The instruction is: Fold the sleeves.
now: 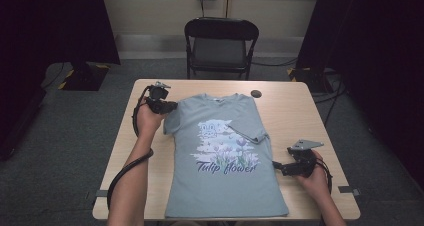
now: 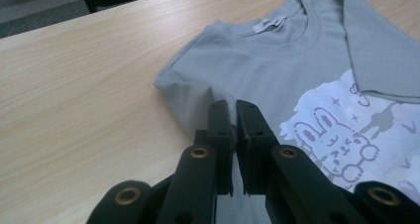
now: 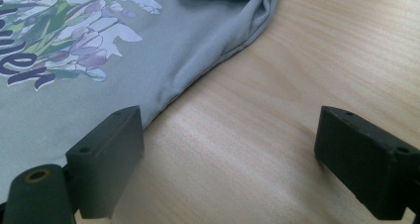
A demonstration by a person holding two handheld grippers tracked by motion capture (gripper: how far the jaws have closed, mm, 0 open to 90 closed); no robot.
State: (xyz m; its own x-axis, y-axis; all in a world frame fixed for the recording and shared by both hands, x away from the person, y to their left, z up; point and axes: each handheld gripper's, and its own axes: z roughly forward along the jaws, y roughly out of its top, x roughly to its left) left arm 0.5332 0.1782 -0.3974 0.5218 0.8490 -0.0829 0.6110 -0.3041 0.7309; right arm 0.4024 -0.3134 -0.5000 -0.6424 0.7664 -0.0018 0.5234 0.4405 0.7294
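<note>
Jaws of the left gripper (image 2: 229, 110) are clamped on the left sleeve (image 2: 198, 97) of the grey T-shirt (image 1: 225, 156), which lies flat on the table (image 1: 295, 111). Right gripper (image 3: 228, 149) rests parted, just beside the hem side. We should carry the sleeve inward evenly, keeping the fold line straight.

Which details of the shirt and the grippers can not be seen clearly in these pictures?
- T-shirt hem: high view, cut off by the bottom edge.
- Neck label text: left gripper view, too small.
- Left sleeve: left gripper view, folded within the shut left gripper.
- Dark round spot on table: high view, too small.
</note>
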